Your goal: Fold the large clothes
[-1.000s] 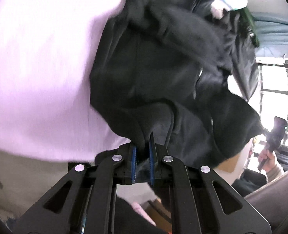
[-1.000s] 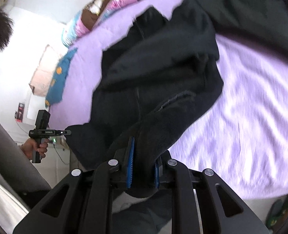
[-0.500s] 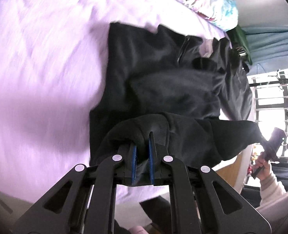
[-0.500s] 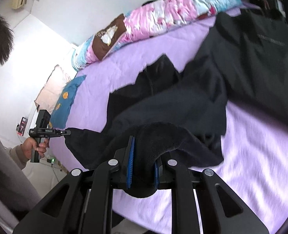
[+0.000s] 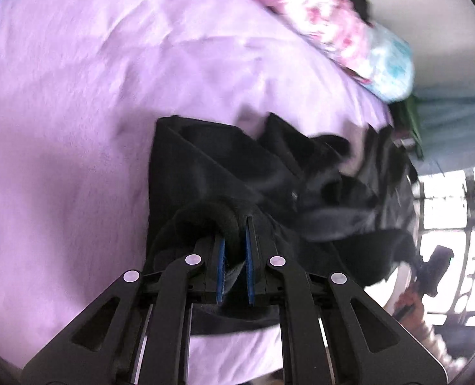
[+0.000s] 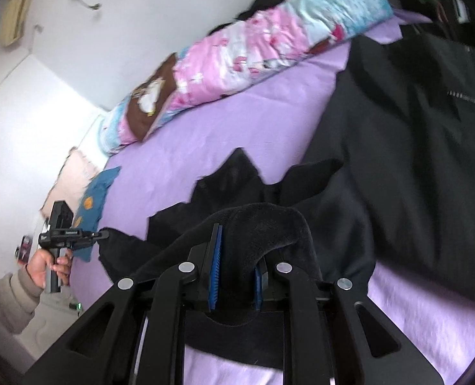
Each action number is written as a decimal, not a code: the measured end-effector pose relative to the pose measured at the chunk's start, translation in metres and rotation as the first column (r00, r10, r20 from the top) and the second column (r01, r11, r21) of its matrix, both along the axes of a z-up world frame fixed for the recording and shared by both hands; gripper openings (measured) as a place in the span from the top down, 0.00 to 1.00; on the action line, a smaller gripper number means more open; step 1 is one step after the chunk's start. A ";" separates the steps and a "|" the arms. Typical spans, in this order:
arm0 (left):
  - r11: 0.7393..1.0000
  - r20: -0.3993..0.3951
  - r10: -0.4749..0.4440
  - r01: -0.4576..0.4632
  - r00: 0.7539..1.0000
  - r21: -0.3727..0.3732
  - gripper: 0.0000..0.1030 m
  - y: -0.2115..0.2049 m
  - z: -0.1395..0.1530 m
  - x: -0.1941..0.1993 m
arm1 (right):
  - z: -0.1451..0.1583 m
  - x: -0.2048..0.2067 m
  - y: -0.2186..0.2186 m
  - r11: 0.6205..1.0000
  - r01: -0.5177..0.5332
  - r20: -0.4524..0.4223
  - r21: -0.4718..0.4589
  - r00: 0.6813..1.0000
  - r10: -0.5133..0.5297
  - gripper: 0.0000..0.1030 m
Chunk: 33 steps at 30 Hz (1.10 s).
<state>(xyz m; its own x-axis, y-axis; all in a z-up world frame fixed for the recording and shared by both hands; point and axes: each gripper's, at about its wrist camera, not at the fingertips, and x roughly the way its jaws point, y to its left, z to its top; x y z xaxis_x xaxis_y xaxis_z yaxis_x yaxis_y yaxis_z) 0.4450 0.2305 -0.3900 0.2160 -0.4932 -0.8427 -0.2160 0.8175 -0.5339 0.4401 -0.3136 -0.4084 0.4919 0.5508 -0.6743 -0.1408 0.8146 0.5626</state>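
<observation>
Right wrist: black fleece garment (image 6: 269, 224) bunched, thick, soft.

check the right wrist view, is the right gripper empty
No, the right gripper is clamped on a thick fold of the black fleece garment.

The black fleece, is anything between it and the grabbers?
No. The left gripper and right gripper each already pinch the black fleece, which lies on the purple bedsheet.
</observation>
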 end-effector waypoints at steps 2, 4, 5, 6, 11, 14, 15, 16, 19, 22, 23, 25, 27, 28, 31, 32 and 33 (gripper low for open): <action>0.998 -0.064 0.058 -0.059 0.996 -0.002 0.91 0.007 -0.029 0.015 | -0.023 0.019 -0.001 1.000 0.030 -0.050 -0.010 0.998 -0.030 0.85; 0.996 -0.107 0.086 -0.085 0.991 0.014 0.90 0.011 -0.053 0.028 | -0.041 0.031 -0.003 0.998 0.053 -0.090 -0.022 0.994 -0.054 0.85; 0.996 -0.122 0.090 -0.086 0.988 0.033 0.90 0.011 -0.062 0.034 | -0.051 0.037 -0.004 0.997 0.068 -0.112 -0.027 0.991 -0.071 0.85; 0.995 -0.135 0.101 -0.096 0.986 0.040 0.90 0.012 -0.070 0.037 | -0.060 0.043 -0.005 0.996 0.083 -0.132 -0.030 0.987 -0.086 0.85; 0.990 -0.154 0.140 -0.134 0.978 0.051 0.85 0.016 -0.091 0.050 | -0.082 0.054 -0.010 0.992 0.126 -0.169 -0.021 0.977 -0.128 0.84; 0.990 -0.152 0.137 -0.132 0.979 0.045 0.77 0.017 -0.091 0.054 | -0.082 0.057 -0.009 0.993 0.119 -0.180 -0.010 0.976 -0.119 0.81; 0.991 -0.149 0.133 -0.129 0.980 0.040 0.62 0.017 -0.090 0.054 | -0.081 0.057 -0.010 0.992 0.122 -0.184 -0.004 0.975 -0.121 0.81; 0.989 -0.134 0.139 -0.132 0.981 0.059 0.35 0.017 -0.085 0.054 | -0.079 0.056 -0.011 0.992 0.126 -0.187 0.002 0.975 -0.123 0.80; 0.975 -0.042 0.199 -0.194 0.979 0.106 0.19 0.028 -0.058 0.050 | -0.066 0.048 -0.008 0.994 0.107 -0.166 0.023 0.981 -0.102 0.63; 0.971 0.034 0.223 -0.225 0.974 0.084 0.16 0.037 -0.034 0.042 | -0.037 0.035 -0.006 0.993 0.113 -0.055 0.041 0.992 -0.111 0.20; 0.971 0.051 0.218 -0.222 0.975 0.093 0.15 0.037 -0.028 0.039 | -0.030 0.033 -0.007 0.992 0.109 -0.036 0.065 0.994 -0.107 0.21; 0.974 0.072 0.189 -0.197 0.979 0.110 0.13 0.034 -0.018 0.030 | -0.015 0.029 -0.008 0.991 0.112 0.000 0.071 0.994 -0.112 0.21; 0.976 0.076 0.164 -0.173 0.984 0.132 0.13 0.030 -0.014 0.021 | -0.006 0.025 -0.007 0.993 0.108 0.014 0.058 0.994 -0.109 0.21; 0.975 0.076 0.158 -0.168 0.984 0.145 0.13 0.027 -0.013 0.014 | -0.004 0.023 -0.006 0.993 0.106 0.012 0.054 0.994 -0.107 0.21; 0.974 0.071 0.143 -0.153 0.987 0.170 0.11 0.013 -0.015 -0.004 | -0.003 0.018 -0.003 0.995 0.098 0.010 0.036 0.995 -0.099 0.21; 0.973 0.069 0.122 -0.133 0.990 0.190 0.11 0.007 -0.017 -0.010 | -0.004 0.016 -0.001 0.995 0.100 0.010 0.006 0.995 -0.100 0.21; 0.965 0.070 0.083 -0.097 0.994 0.243 0.11 -0.006 -0.019 -0.017 | -0.004 0.014 0.002 0.995 0.098 0.012 -0.029 0.995 -0.098 0.21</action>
<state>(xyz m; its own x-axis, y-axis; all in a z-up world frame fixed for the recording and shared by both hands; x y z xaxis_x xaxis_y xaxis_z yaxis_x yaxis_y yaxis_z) 0.4283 0.2247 -0.4093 0.3028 -0.2493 -0.9199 -0.2689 0.9036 -0.3334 0.4538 -0.3115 -0.4123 0.5494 0.4797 -0.6841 -0.0650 0.8408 0.5374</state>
